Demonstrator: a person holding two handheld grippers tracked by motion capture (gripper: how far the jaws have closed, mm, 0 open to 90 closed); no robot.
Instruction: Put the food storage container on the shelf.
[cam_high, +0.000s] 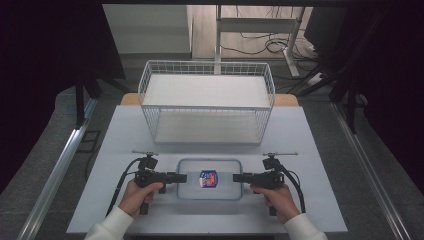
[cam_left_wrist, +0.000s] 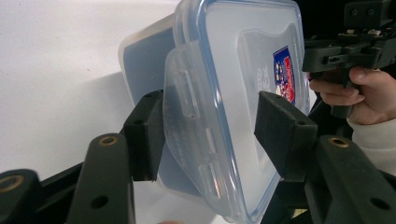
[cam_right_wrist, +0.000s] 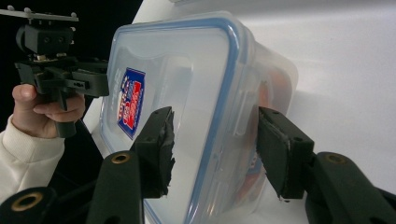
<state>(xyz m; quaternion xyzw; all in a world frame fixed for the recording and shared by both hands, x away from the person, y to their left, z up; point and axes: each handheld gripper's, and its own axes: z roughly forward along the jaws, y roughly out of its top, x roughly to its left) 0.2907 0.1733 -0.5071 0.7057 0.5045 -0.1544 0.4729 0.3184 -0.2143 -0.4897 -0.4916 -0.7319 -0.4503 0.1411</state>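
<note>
A clear plastic container (cam_high: 192, 189) with a blue-rimmed lid and a red-and-blue label (cam_high: 208, 178) lies on the white table near its front edge. My left gripper (cam_high: 182, 177) points at its left end and my right gripper (cam_high: 236, 177) at its right end. In the left gripper view the jaws (cam_left_wrist: 210, 121) straddle the lid edge and its latch flap (cam_left_wrist: 184, 93), one pad against the flap and one on the lid. In the right gripper view the jaws (cam_right_wrist: 217, 133) bracket the other end of the container (cam_right_wrist: 196, 70), with the pads close to it but no firm press showing.
A white wire basket (cam_high: 207, 64) stands behind the container on the table (cam_high: 300, 135). Black curtains flank both sides. Desk legs and cables lie on the floor beyond. Across the container each gripper view shows the other hand, with the right gripper (cam_left_wrist: 341, 51) and the left gripper (cam_right_wrist: 60, 74).
</note>
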